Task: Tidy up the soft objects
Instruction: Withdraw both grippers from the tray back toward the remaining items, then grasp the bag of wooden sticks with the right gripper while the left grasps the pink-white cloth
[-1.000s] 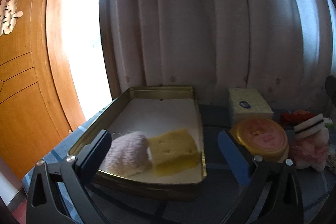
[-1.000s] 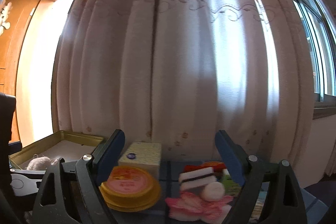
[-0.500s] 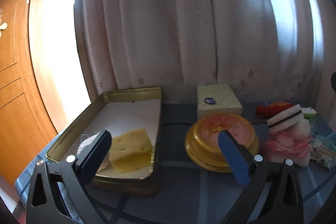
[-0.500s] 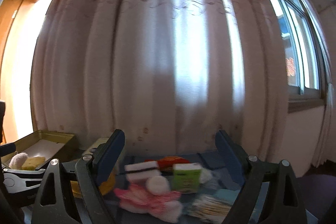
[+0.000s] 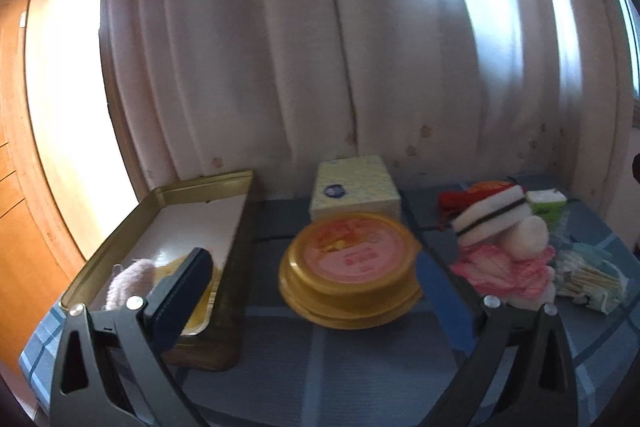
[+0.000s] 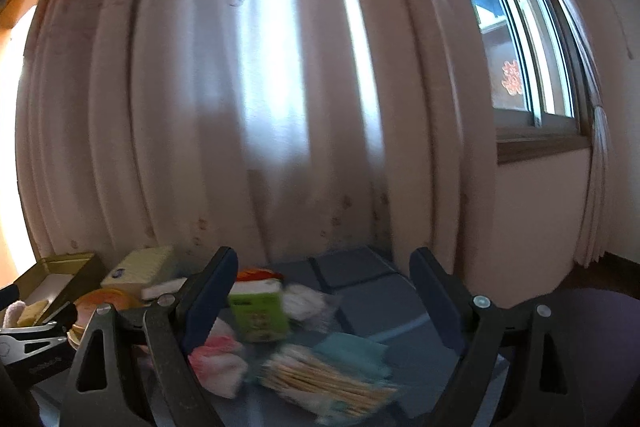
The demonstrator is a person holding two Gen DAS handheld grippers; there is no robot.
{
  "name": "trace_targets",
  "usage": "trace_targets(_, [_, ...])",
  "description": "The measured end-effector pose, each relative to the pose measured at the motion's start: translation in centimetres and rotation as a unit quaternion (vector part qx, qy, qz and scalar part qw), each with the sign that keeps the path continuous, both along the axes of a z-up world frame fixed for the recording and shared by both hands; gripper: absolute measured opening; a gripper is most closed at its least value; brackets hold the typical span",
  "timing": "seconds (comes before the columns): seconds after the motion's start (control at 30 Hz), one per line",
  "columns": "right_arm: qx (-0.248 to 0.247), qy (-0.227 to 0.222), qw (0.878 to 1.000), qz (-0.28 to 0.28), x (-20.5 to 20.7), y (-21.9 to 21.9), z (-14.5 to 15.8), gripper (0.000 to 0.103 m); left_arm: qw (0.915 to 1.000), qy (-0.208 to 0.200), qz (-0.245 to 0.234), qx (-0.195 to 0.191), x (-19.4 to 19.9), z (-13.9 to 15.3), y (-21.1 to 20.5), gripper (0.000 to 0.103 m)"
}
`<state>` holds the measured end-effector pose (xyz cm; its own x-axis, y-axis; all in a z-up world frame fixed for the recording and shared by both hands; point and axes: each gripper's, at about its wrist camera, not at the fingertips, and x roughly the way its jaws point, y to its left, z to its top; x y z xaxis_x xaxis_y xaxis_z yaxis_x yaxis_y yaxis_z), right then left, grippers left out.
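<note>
While the soft things lie split across the worktop, we have two of them, a pale fluffy piece (image 5: 128, 281) and a yellow sponge (image 5: 200, 307), already in the gold tin tray (image 5: 160, 195) at the left edge. The remaining ones sit in a heap toward the right edge: a pink cloth (image 5: 502, 269), a white puff (image 5: 528, 237) and a white pad with a dark stripe (image 5: 490, 215). Our right gripper (image 6: 320, 291) hangs over that heap with its jaws wide apart and nothing between them; our left gripper (image 5: 320, 291) is likewise empty, jaws apart, facing the round yellow tin (image 5: 350, 267).

We judge the main risk to be picking the wrong item. A green carton (image 6: 260, 311) and a packet of cotton swabs (image 6: 320, 383) crowd the pink cloth, so jaws this wide could close on them too. Both views are blurred, so aim may suffer. A loose cloth could also snag its neighbours and drag them off the near edge.
</note>
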<state>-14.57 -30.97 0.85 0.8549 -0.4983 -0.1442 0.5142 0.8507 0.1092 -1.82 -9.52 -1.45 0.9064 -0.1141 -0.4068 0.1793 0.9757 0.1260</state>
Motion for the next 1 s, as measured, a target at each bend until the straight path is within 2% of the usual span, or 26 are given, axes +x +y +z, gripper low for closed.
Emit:
trace_targets(0.13, [0.024,0.025,0.999,0.002,-0.2,-2.1,-0.3,0.089,0.9995,0.017,-0.024,-0.006,-0.3,-0.1,-1.2,0.103])
trace_targets(0.2, [0.043,0.058,0.997,0.021,0.4,-3.1,-0.6,0.089,0.9990,0.027,-0.033,-0.007,-0.3,-0.2,-1.8,0.103])
trace_targets(0.3, [0.061,0.119,0.989,0.066,2.1,-3.9,-1.6,0.089,0.9979,0.042,-0.048,-0.009,-0.4,-0.4,-3.0,0.103])
trace_targets(0.37, [0.053,0.174,0.978,0.097,3.6,-3.8,-2.9,0.089,0.9971,0.049,-0.058,-0.008,-0.6,-0.5,-3.7,0.103])
trace_targets(0.4, [0.061,0.188,0.974,0.112,4.1,-3.8,-3.1,0.089,0.9969,0.051,-0.060,-0.007,-0.7,-0.5,-4.0,0.103])
trace_targets(0.5, [0.079,0.199,0.966,0.145,4.7,-4.3,-3.0,0.089,0.9960,0.054,-0.071,0.001,-1.0,-0.6,-4.9,0.103])
trace_targets(0.67, [0.071,0.234,0.955,0.165,5.2,-4.6,-3.5,0.089,0.9952,0.065,-0.073,0.003,-1.0,-0.8,-5.4,0.103])
trace_targets(0.77, [0.087,0.250,0.942,0.204,5.4,-4.5,-4.0,0.089,0.9945,0.078,-0.070,0.003,-0.6,-1.0,-5.6,0.103])
trace_targets(0.9, [0.067,0.282,0.931,0.220,6.8,-3.9,-4.6,0.089,0.9930,0.098,-0.066,-0.001,0.0,-1.3,-5.7,0.103])
trace_targets(1.0, [0.057,0.311,0.919,0.238,8.0,-3.2,-5.2,0.074,0.9933,0.097,-0.062,-0.003,0.0,-1.3,-5.6,0.103])
